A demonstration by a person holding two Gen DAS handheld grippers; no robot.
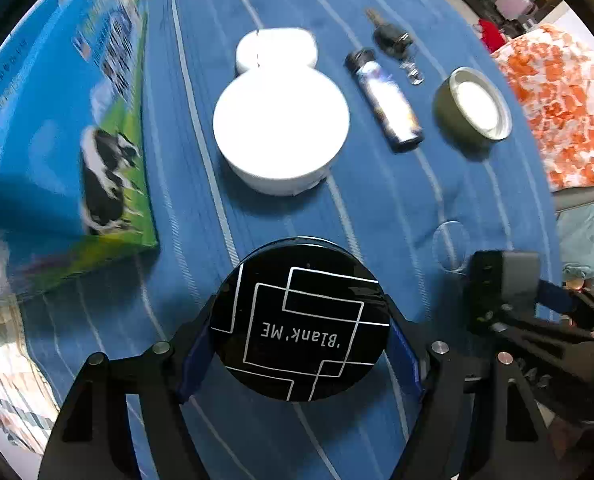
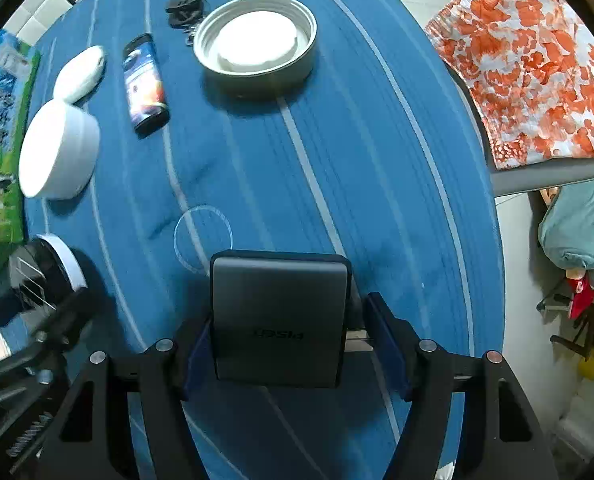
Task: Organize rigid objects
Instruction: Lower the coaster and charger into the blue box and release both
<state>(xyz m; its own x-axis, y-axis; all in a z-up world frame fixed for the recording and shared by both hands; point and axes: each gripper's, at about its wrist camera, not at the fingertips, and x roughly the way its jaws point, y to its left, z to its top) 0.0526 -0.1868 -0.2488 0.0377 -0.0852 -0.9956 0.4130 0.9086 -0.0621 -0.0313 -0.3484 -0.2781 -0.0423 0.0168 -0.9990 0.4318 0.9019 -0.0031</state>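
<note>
The left gripper point(image 1: 301, 344) is clamped on a round black tin point(image 1: 301, 320), held low over the blue striped cloth point(image 1: 397, 208) at about 6 o'clock of the white bowl point(image 1: 281, 128). The right gripper point(image 2: 285, 344) stands wider than the dark grey box point(image 2: 279, 320) between its fingers; its left pad touches the box, the right pad stands apart. At 12 o'clock from the box sits a jar lid point(image 2: 257, 44), and a printed tube point(image 2: 145, 84) lies at 11 o'clock.
</note>
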